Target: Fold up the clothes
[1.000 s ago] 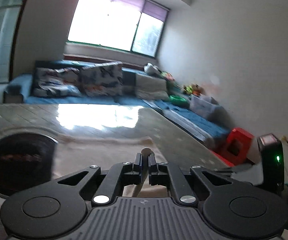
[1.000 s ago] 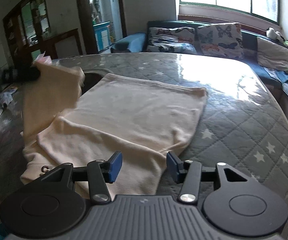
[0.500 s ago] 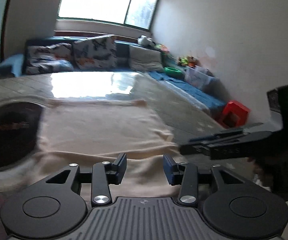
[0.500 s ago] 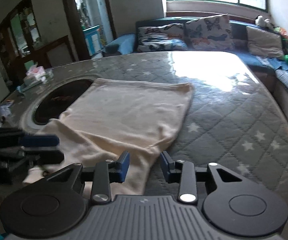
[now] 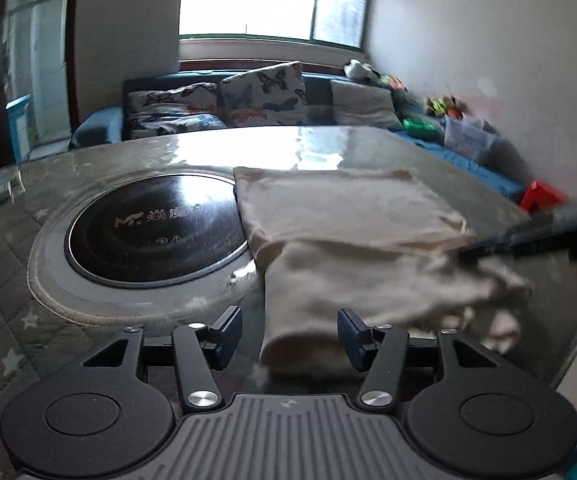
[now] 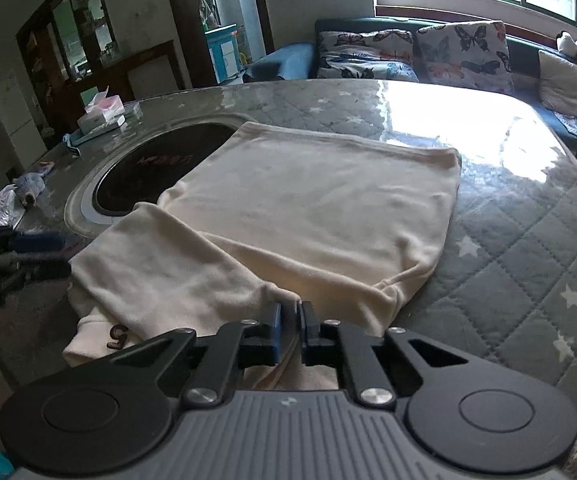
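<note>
A cream garment (image 5: 348, 216) (image 6: 308, 208) lies flat on the grey quilted table (image 6: 528, 248). One sleeve (image 6: 160, 264) is folded across its near left part. My left gripper (image 5: 290, 334) is open, and the sleeve's end (image 5: 308, 320) lies between its wide-apart fingers. In the right wrist view the left gripper (image 6: 20, 256) sits low at the table's left edge. My right gripper (image 6: 288, 320) is shut on a pinch of the garment's near edge. From the left wrist view it appears as a dark blur (image 5: 528, 240) at the garment's right side.
A round black induction hob (image 5: 156, 232) (image 6: 156, 168) is set into the table, partly under the garment's left edge. A tissue box (image 6: 100, 114) and small items (image 6: 28, 192) lie at the far left. A sofa with butterfly cushions (image 6: 464, 56) stands behind; a red stool (image 5: 540, 196) is at the right.
My left gripper let go of the sleeve, opened and came down low over it. My right gripper moved in and shut on the garment's near edge.
</note>
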Motion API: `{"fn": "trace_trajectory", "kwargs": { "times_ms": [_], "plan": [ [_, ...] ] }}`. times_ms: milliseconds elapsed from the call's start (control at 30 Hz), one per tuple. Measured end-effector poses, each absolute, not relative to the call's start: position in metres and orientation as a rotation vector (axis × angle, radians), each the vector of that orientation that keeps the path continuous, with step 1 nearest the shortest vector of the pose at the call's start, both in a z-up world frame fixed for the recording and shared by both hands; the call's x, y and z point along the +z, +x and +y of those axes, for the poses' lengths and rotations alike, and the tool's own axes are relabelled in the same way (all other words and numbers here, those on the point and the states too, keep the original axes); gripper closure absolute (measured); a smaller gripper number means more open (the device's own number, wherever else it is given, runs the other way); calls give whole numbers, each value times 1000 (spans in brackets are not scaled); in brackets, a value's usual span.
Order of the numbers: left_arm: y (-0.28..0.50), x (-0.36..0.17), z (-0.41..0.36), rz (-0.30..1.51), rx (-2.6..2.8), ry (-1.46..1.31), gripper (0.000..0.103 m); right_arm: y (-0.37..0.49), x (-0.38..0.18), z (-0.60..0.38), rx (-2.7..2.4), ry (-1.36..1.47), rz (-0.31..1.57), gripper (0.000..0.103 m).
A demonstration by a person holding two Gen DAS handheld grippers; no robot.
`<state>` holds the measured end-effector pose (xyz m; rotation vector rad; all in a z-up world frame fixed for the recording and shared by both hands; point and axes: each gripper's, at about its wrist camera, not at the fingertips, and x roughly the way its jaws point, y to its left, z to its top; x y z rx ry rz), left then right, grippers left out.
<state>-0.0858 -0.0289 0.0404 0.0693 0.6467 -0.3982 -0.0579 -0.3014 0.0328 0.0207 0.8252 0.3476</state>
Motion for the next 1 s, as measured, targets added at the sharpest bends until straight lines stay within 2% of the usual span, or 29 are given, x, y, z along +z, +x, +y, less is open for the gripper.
{"fn": "trace_trajectory", "kwargs": {
  "times_ms": [133, 233, 300, 400, 567, 667, 800, 1000],
  "plan": [
    [-90, 30, -29, 654, -374, 123, 49, -60, 46, -302, 333, -5, 789, 99],
    [-91, 28, -27, 649, -367, 128, 62, -63, 60, -302, 320, -24, 755, 100],
    [-92, 28, -28, 643, -367, 139, 78, -65, 70, -301, 303, -52, 738, 100],
    [-93, 25, -29, 643, -362, 160, 91, -64, 72, -302, 279, -60, 740, 100],
    [-93, 28, -25, 649, -371, 169, 92, -53, 46, -309, 225, -62, 816, 100],
    [-93, 37, -19, 652, -395, 159, 90, -54, 45, -316, 209, -61, 820, 98],
    [-86, 53, -15, 623, -403, 142, 81, -61, 57, -318, 252, -75, 778, 95],
    [-60, 61, -37, 590, -432, 116, 79, -61, 44, -297, 346, -107, 812, 95]
  ]
}}
